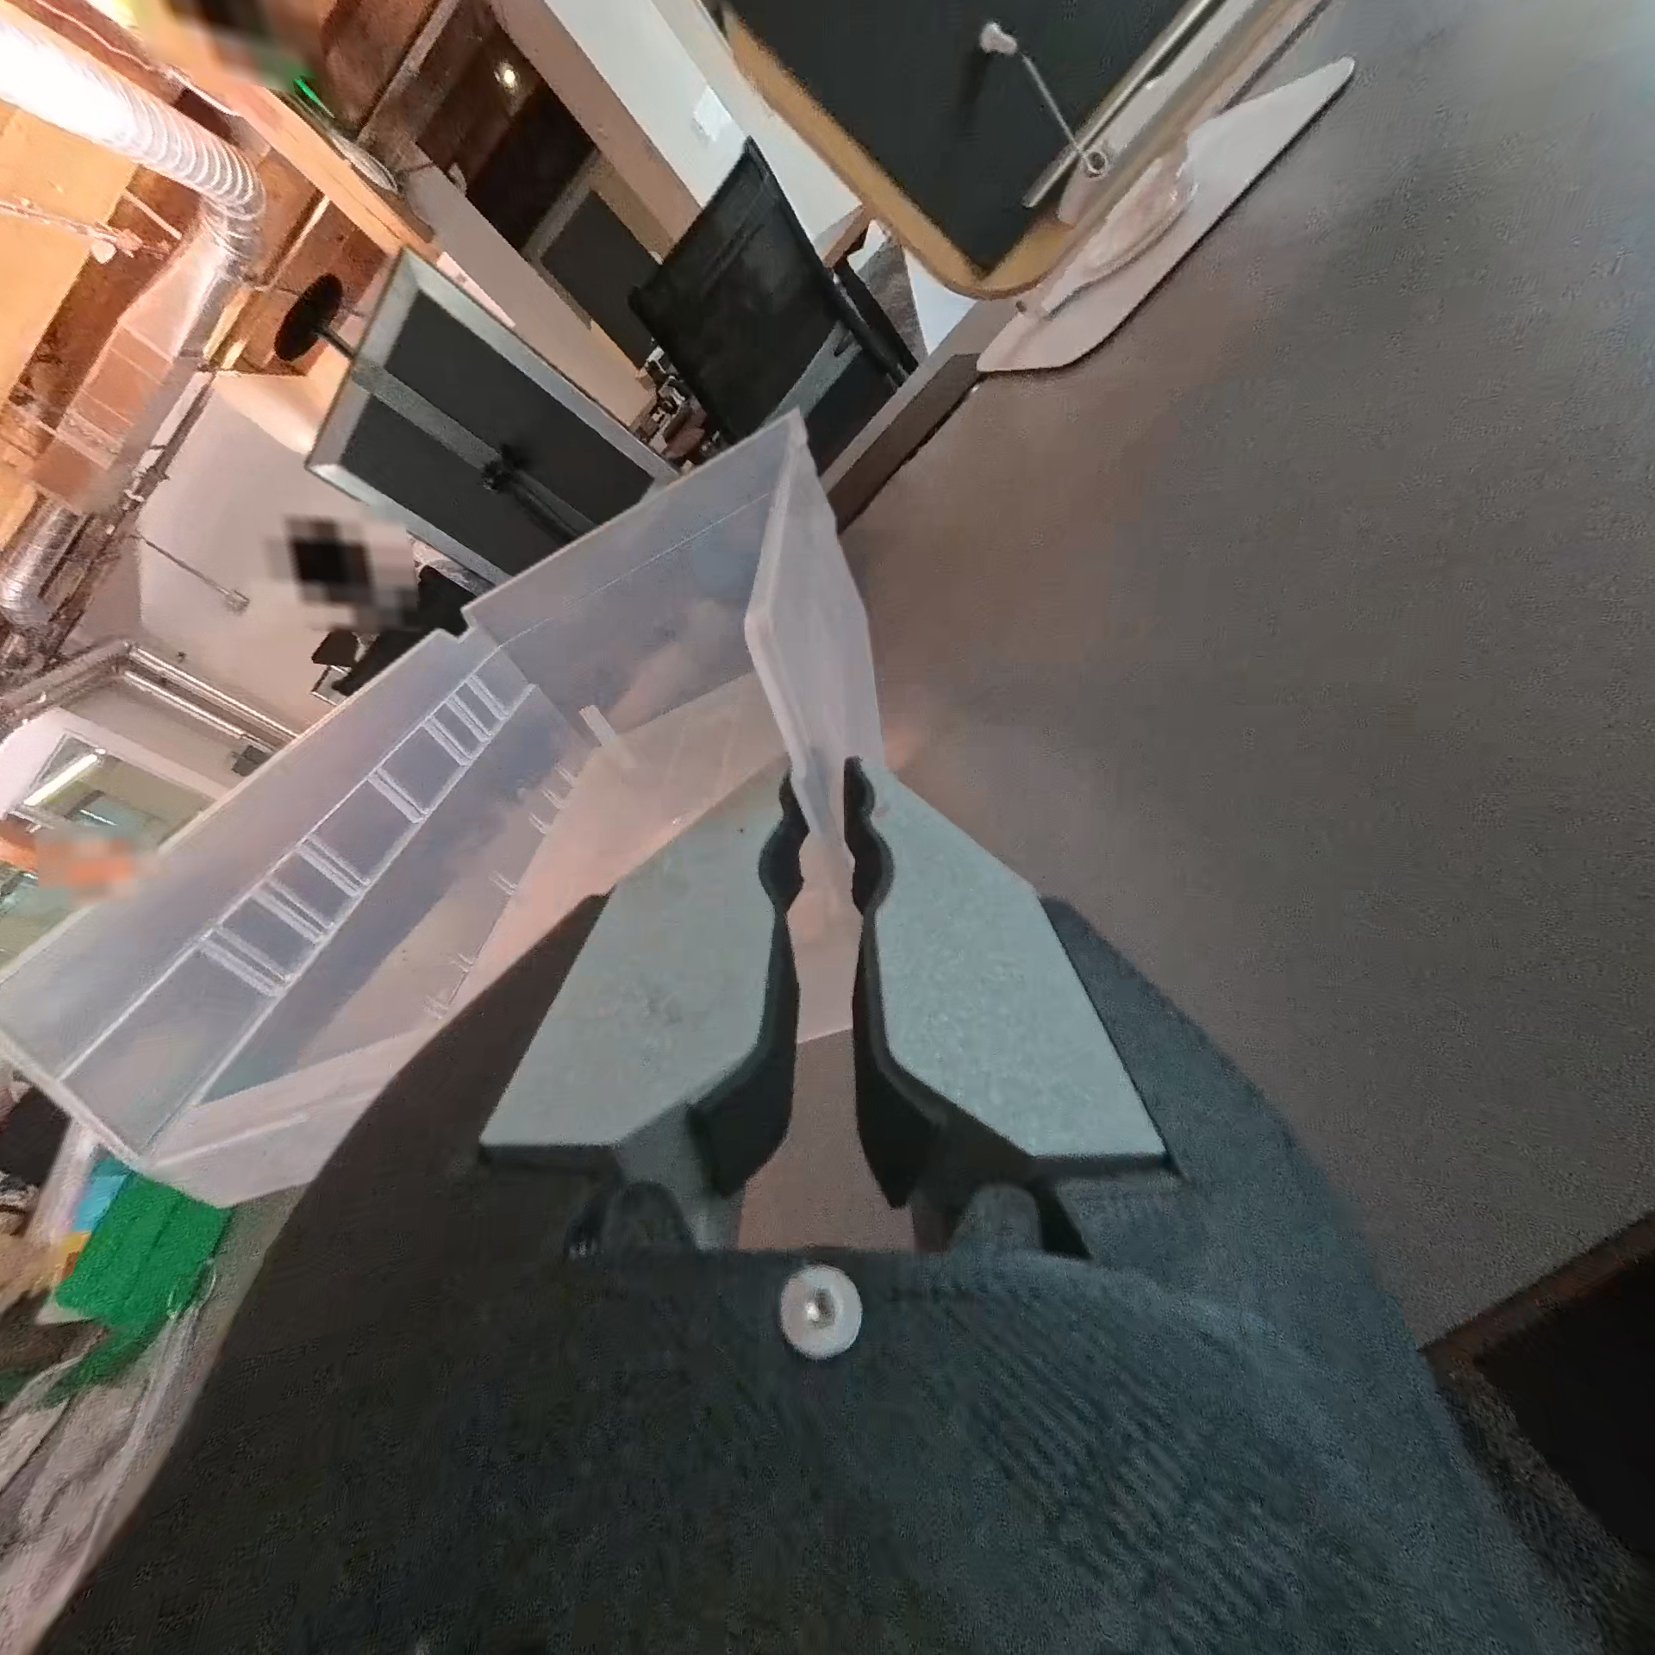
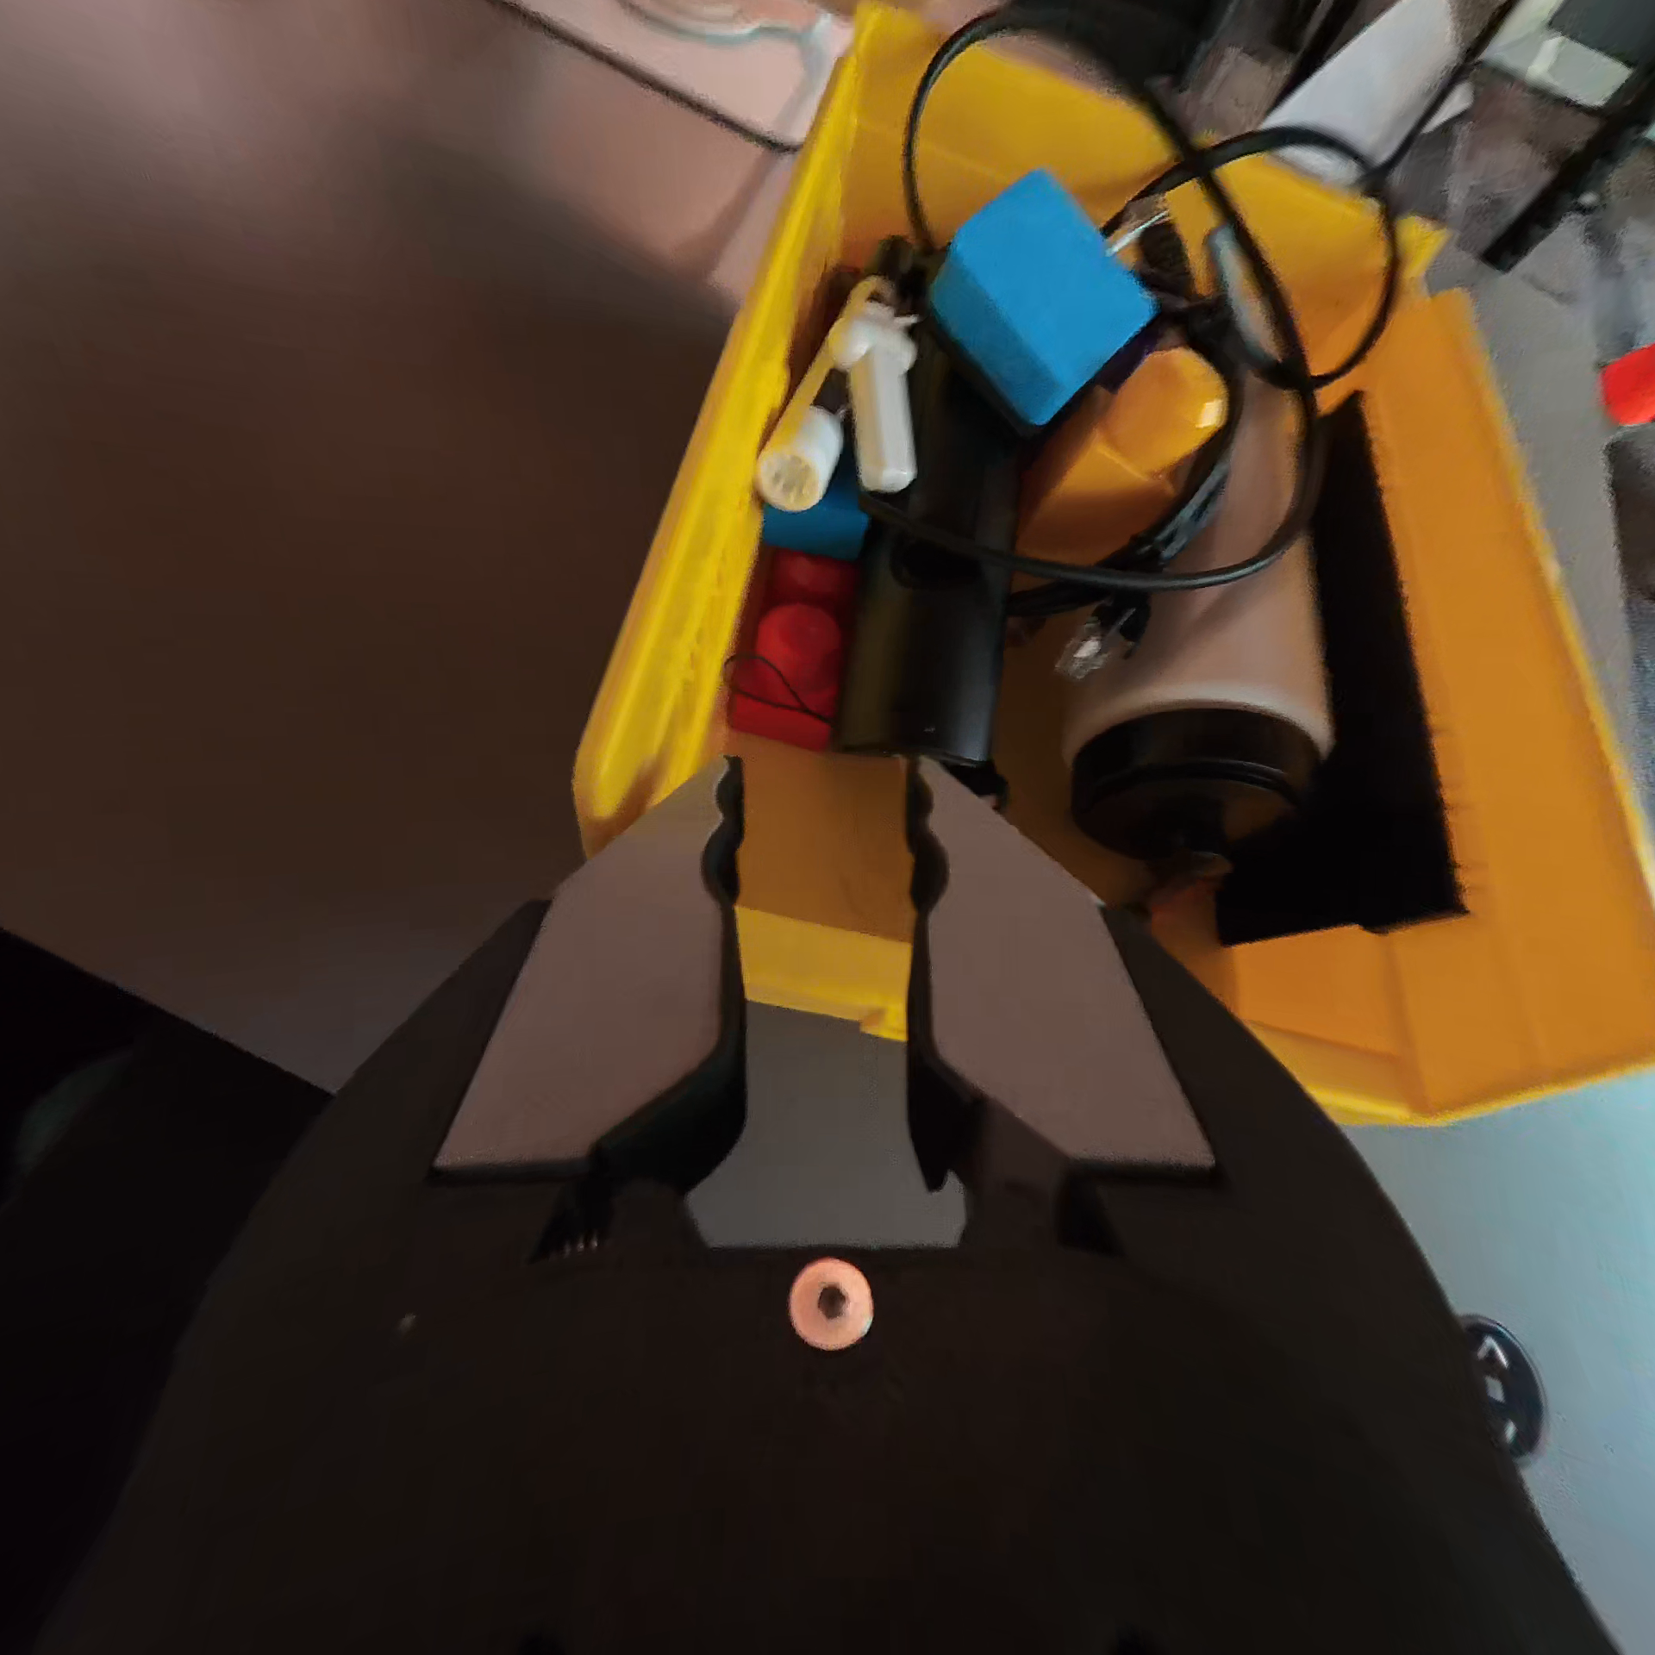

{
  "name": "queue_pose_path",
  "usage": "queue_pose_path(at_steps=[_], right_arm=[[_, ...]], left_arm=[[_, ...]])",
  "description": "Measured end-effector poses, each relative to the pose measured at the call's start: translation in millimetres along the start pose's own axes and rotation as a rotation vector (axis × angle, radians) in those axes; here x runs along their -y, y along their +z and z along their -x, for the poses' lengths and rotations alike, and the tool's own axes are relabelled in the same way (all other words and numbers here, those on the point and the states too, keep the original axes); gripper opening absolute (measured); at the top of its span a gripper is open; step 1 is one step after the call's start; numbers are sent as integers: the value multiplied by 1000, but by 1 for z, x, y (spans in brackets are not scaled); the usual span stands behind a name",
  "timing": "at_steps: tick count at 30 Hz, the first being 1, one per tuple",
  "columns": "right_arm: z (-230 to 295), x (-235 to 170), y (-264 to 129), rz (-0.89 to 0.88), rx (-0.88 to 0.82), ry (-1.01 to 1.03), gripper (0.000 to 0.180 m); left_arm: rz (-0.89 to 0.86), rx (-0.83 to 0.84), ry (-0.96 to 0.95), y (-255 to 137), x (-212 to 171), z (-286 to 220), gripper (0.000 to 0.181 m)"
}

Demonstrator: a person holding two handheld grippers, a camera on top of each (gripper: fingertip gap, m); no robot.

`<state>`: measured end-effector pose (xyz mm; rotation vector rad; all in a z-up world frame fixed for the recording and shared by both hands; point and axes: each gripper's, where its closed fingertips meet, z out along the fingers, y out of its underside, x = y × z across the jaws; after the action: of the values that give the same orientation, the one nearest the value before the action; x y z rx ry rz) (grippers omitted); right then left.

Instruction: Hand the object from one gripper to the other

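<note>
In the left wrist view my left gripper (image 1: 826,797) is shut on the side wall of a clear plastic container (image 1: 430,851). It holds the container up, tilted, above the dark table (image 1: 1254,627). The container is empty, open-topped and has ribbed walls. In the right wrist view my right gripper (image 2: 822,788) is open and empty. It hovers over the near end of a yellow bin (image 2: 1478,896). The container does not show in the right wrist view, and neither gripper shows in the other's view.
The yellow bin holds a blue block (image 2: 1039,295), red bricks (image 2: 797,645), a black handle-like tool (image 2: 931,609), a black-capped cylinder (image 2: 1200,716), black foam (image 2: 1370,698), cables (image 2: 1254,269) and white plastic parts (image 2: 878,403). A grey mat (image 1: 1164,224) lies far on the table. Green bricks (image 1: 134,1254) sit at the left. Spacing between my two grippers at the tips: around 65 centimetres.
</note>
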<state>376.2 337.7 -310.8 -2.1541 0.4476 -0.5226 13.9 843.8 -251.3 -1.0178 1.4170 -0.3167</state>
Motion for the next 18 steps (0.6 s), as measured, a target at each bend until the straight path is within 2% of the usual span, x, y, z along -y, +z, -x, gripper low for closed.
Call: queue_pose_path(at_steps=[1,3,5,7,9,10,11,14,16,18], right_arm=[[-4,3,-6,-24,3,20,34],[5,12,-16,-91,85,52,40],[12,17,-15,-146,102,83,21],[14,8,-3,-93,57,46,8],[11,-5,8,4,-2,-5,12],[8,-8,7,28,-9,-7,19],[7,-5,2,14,4,8,29],[5,14,-22,-124,68,60,41],[11,22,-33,-182,114,66,37],[12,20,-30,-152,89,43,34]], left_arm=[[-13,8,-25,-1,3,7,4],[-50,14,-90,-7,9,18,4],[-81,25,-137,-15,13,28,4],[-96,37,-162,-19,18,34,4],[-107,48,-163,-22,21,36,5],[-110,52,-160,-24,22,36,4],[-110,55,-155,-25,22,36,5],[-96,62,-138,-29,20,37,5],[-87,65,-136,-30,17,37,5],[-89,68,-149,-31,15,38,5]])
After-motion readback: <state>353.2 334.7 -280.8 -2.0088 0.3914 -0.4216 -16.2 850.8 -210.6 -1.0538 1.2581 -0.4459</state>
